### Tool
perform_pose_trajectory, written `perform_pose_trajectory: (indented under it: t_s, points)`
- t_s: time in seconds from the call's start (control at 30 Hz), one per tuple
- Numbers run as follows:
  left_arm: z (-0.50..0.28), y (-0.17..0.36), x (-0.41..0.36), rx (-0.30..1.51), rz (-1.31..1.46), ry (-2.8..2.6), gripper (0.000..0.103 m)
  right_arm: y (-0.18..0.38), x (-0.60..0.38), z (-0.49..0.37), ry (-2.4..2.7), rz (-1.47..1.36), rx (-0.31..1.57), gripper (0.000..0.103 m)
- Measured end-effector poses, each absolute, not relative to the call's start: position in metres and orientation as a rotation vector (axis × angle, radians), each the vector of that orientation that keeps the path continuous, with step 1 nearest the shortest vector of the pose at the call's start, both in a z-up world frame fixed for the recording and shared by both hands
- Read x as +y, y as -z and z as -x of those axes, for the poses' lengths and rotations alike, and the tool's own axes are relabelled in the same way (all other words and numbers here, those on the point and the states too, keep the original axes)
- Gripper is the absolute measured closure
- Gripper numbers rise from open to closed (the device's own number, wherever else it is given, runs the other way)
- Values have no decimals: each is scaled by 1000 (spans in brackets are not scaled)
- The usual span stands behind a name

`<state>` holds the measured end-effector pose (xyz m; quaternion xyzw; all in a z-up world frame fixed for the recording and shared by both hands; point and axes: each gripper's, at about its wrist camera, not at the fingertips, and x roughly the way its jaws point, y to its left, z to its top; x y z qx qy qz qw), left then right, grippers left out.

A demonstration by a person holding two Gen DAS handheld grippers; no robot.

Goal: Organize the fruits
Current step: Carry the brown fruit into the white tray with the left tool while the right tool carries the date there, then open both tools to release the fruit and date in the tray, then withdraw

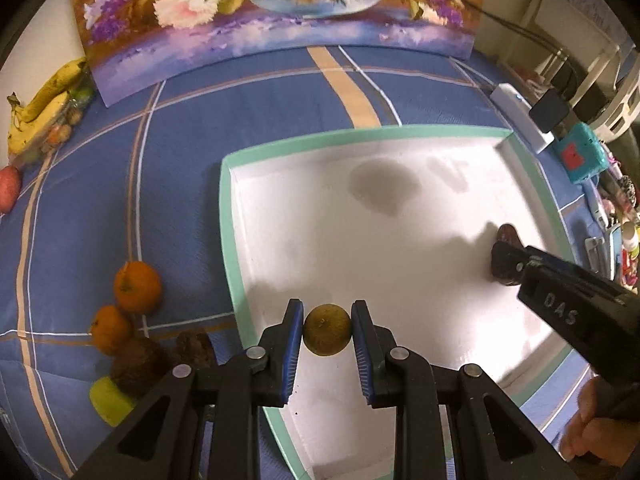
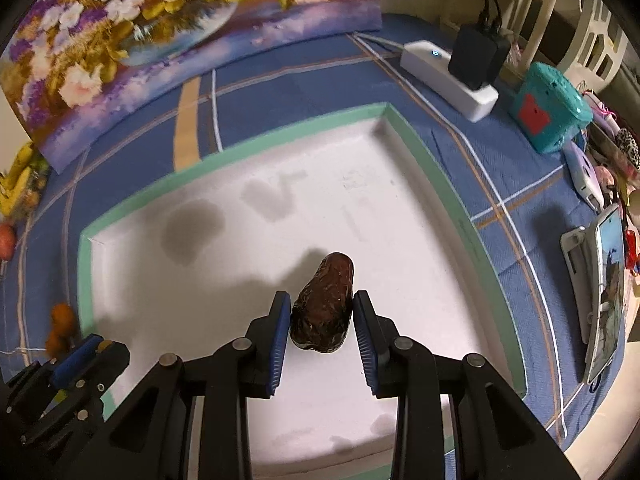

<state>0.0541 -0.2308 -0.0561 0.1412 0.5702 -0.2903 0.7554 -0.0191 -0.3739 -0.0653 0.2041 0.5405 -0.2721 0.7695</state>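
Observation:
My left gripper (image 1: pixel 327 334) is shut on a small round olive-green fruit (image 1: pixel 327 335), held above the near left part of a white tray with a mint-green rim (image 1: pixel 226 216). My right gripper (image 2: pixel 322 322) is shut on a dark brown oblong fruit (image 2: pixel 323 308) over the same tray (image 2: pixel 424 152). In the left wrist view the right gripper (image 1: pixel 505 258) enters from the right with that dark fruit (image 1: pixel 507 234) at its tip. The left gripper (image 2: pixel 86 354) shows at the lower left of the right wrist view.
Left of the tray on the blue checked cloth lie two oranges (image 1: pixel 138 286), dark brown fruits (image 1: pixel 138 364) and a yellow-green piece (image 1: pixel 110 400). Bananas (image 1: pixel 40 110) and a red fruit (image 1: pixel 9 192) sit far left. A flower painting (image 1: pixel 280 12), power strip (image 2: pixel 448 78) and teal box (image 2: pixel 550 106) stand behind.

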Motion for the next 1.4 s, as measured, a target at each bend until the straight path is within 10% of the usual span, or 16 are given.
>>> perform_pose_trajectory:
  t_s: [0.97, 1.23, 1.4]
  points:
    - [-57, 24, -218, 1227, -251, 641, 74, 28, -378, 31, 577, -432, 1113, 69]
    - [-80, 16, -179, 1219, -167, 521, 32, 31, -376, 33, 574, -441, 1123, 67]
    - [-97, 16, -146, 1192, -152, 371, 12, 34, -371, 32, 574, -428, 1131, 33]
